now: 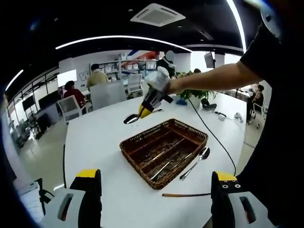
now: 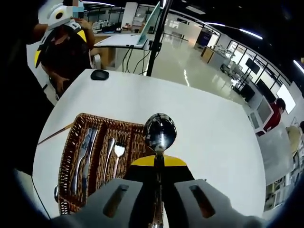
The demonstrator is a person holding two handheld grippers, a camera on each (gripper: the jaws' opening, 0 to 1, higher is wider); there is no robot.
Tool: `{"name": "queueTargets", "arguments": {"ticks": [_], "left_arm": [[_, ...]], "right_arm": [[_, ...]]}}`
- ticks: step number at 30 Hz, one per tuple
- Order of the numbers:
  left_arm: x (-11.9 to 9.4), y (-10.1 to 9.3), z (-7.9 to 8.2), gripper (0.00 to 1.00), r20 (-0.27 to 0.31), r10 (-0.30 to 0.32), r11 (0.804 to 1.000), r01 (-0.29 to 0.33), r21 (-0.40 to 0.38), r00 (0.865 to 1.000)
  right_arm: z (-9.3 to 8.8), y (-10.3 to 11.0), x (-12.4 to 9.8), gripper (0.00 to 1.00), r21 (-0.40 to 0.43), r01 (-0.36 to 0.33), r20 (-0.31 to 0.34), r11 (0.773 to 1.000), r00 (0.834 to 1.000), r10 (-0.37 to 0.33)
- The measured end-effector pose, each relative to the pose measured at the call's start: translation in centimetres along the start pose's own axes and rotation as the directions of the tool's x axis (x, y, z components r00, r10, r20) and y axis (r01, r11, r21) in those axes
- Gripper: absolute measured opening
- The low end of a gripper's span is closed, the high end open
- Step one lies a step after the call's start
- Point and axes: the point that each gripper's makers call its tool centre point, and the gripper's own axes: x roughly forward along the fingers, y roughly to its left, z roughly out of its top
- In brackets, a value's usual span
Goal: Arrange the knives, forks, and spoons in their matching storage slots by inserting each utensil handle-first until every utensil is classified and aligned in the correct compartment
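- Between my right tongs (image 2: 159,164) sat a spoon (image 2: 160,132), pinched by its handle, bowl pointing forward past the jaw tips and hovering just over the near rim of the wicker tray (image 2: 71,142).
- My left tongs (image 1: 154,183) were spread wide and carried nothing; the tray (image 1: 142,164) lay ahead of them, between the two jaws.
- Inside the tray, left of the right tongs, I saw knives (image 2: 84,152) in one slot and a fork (image 2: 118,151) in the next.
- A second spoon (image 1: 195,163) leaned over the tray's edge, ahead of my left tongs and toward their right jaw, bowl outside on the table (image 1: 95,142).
- A brown stick (image 1: 185,194) lay on the table just before the left tongs' right jaw.
- Risk, as I judged it: the held spoon faced bowl-first, so turning it for a handle-first entry could let it swivel or slip in the pinch.
- Another risk: the jaws could catch the woven rim and drag the tray.
- Room looked generous: bare table stretched ahead of the right tongs, with its edge well beyond.
- A cable (image 1: 213,135) trailed right of the tray and could snag.
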Motion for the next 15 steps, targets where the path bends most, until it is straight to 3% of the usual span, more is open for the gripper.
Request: {"name": "queueTargets", "arguments": {"ticks": [15], "left_arm": [[0.0, 0.0, 0.3, 1.0, 0.006, -0.01, 1.0, 0.01, 0.01, 1.0]], "right_arm": [[-1.7, 1.1, 2.7, 0.0, -0.016, -0.033, 0.004, 0.999, 0.999, 0.033]]}}
